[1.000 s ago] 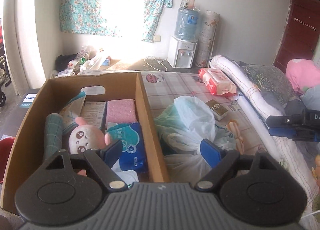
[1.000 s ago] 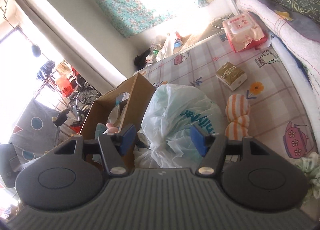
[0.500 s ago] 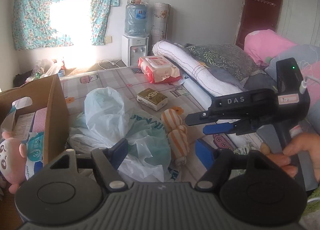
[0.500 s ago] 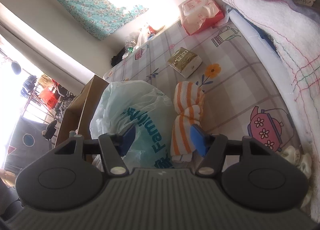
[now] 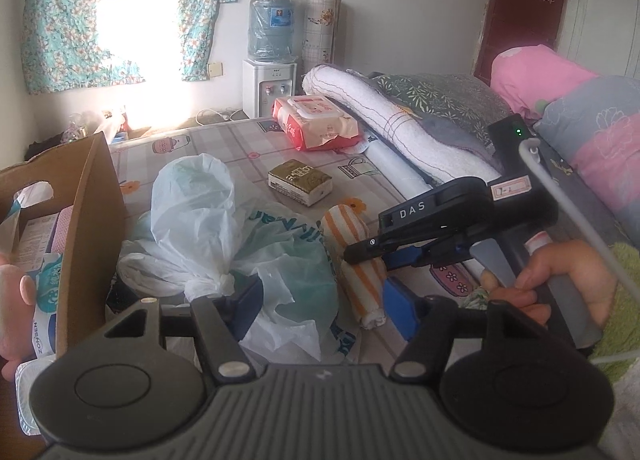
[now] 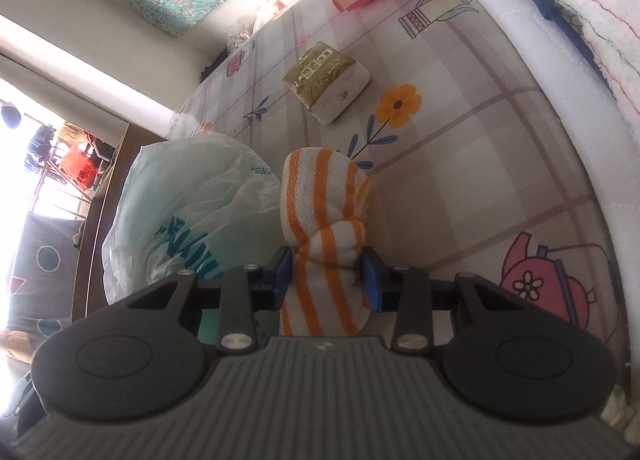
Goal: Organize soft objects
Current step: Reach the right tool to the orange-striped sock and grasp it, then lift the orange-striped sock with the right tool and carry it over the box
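An orange-and-white striped cloth roll [image 6: 320,219] lies on the patterned bed sheet [image 6: 460,163], beside a pile of white and green plastic bags [image 5: 224,227]. My right gripper [image 6: 326,272] is down over the roll's near half, its jaws closing, with both blue pads touching the roll's sides. In the left wrist view, a hand holds that right gripper [image 5: 372,256] on the striped cloth roll [image 5: 356,256]. My left gripper [image 5: 322,300] hovers over the bags with its jaws closing. Loose plastic lies between them and is not pinched.
An open cardboard box [image 5: 96,195] stands left of the bags, holding a pink plush [image 5: 12,292] and soft packs. A gold tissue pack [image 5: 300,181] and a red wet-wipes pack [image 5: 316,121] lie farther off. A rolled white blanket [image 5: 380,119] and pillows line the right.
The left gripper swung from the box to the bags and its jaws narrowed. The right gripper came down from above the bags onto the striped roll and closed around it.
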`<state>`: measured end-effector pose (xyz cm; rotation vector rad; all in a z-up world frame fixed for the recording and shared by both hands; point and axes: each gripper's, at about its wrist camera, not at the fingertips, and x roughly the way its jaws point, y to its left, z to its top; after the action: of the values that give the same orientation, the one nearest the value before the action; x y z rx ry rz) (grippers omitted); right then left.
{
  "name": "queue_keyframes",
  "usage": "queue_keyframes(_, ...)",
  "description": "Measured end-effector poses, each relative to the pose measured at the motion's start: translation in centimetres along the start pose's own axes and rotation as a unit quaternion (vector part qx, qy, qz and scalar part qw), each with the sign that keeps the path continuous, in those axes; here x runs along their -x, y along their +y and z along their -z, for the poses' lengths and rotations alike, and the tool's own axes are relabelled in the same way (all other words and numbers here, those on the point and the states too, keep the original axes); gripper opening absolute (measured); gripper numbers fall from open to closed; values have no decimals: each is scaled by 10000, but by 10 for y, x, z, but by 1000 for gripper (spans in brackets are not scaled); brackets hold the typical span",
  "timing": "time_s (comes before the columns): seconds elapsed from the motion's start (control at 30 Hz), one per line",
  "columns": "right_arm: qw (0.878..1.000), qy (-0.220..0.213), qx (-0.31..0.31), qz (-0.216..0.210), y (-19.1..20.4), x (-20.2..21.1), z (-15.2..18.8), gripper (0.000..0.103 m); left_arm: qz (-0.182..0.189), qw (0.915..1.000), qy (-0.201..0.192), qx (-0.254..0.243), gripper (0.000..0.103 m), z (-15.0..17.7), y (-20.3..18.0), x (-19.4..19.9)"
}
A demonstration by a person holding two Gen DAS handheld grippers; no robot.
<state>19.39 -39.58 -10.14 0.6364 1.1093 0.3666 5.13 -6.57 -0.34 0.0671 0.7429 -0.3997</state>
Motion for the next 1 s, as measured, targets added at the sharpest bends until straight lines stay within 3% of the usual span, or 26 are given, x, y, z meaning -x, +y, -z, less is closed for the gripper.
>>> queue_keyframes(0.17,9996,85,-156,-204,-8,24,10,35,352,9993,86,39,67,0,-10,-9)
queue_keyframes(0.43,9958,25,-562,-720,-13,54,23,35,1039,9924,563,355,62,-11,-25,-48)
queue_keyframes(0.53,9944,-79,-562,-897,-5,68,28,35,1142,9901,667,460,51,-13,-24,-49)
queue_keyframes(0.77,9918,-219,-228,-1238,38,93,31,35,1039,9925,364,528,42,-19,-10,-10)
queue_keyframes(1.0,9838,-97,604,-1683,136,80,33,35,446,9939,-259,977,42,-13,53,53)
